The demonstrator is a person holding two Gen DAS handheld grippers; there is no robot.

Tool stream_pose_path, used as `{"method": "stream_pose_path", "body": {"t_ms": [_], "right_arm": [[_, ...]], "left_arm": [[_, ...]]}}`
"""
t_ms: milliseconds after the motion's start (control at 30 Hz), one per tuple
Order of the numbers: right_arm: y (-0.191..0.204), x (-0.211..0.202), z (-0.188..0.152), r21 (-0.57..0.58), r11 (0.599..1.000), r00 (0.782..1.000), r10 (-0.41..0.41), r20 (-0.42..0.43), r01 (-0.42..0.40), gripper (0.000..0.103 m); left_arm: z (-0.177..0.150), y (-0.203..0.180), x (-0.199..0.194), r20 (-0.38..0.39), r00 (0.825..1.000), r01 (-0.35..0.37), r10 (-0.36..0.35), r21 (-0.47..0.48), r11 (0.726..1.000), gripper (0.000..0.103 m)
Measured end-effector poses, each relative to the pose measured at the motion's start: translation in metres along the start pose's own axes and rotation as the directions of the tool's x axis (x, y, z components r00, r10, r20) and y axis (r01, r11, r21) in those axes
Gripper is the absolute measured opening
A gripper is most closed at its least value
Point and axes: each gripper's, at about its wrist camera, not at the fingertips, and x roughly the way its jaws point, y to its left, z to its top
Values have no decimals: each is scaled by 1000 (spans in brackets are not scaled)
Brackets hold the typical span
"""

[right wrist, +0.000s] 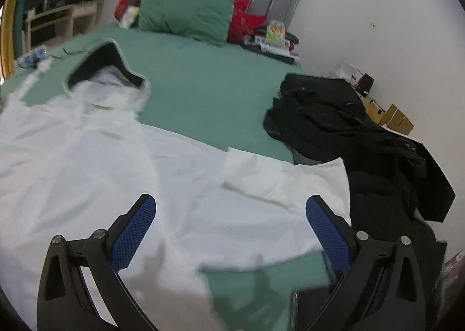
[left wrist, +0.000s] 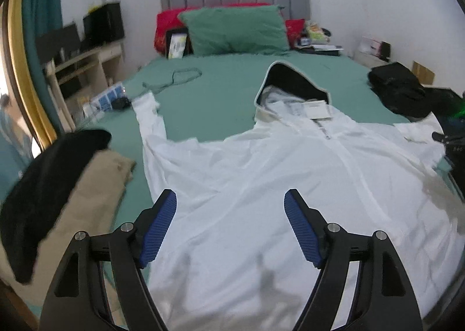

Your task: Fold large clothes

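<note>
A white zip-up hooded jacket (left wrist: 276, 185) lies spread face up on the green bed sheet (left wrist: 209, 98), its dark-lined hood (left wrist: 290, 81) toward the headboard. One sleeve (left wrist: 148, 119) stretches up the left side. In the right wrist view the same jacket (right wrist: 87, 156) fills the left half, and its other sleeve (right wrist: 279, 177) lies bent across the right. My left gripper (left wrist: 230, 200) hovers open over the jacket's lower body with nothing between its blue pads. My right gripper (right wrist: 231, 206) is open above the jacket's right side near its hem, also holding nothing.
Folded black and tan clothes (left wrist: 58, 191) lie at the bed's left edge. A heap of black garments (right wrist: 348, 133) sits at the right edge. A green pillow (left wrist: 235, 29), red cushions and small items line the headboard. A cable (left wrist: 174, 78) and a packet (left wrist: 107, 98) lie upper left.
</note>
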Motion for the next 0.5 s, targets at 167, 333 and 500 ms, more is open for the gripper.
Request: {"method": "stream_pose_path", "body": {"t_ms": [167,333,500], "right_arm": [[-16,77,3,-68,998,995,-1,-103,-6,99],[-29,119,-3,-14,994,979,103,-174,-107,40],[-31,110,1,55,994,984,101,-149,-94,3]], "left_arm": [[5,11,30,-66,997,35,-38,-52,998,80],[8,17,49,-93,992,81,-89,-89,993,80],[7,9,56,-106,987,117,-122,-53,992,80]]}}
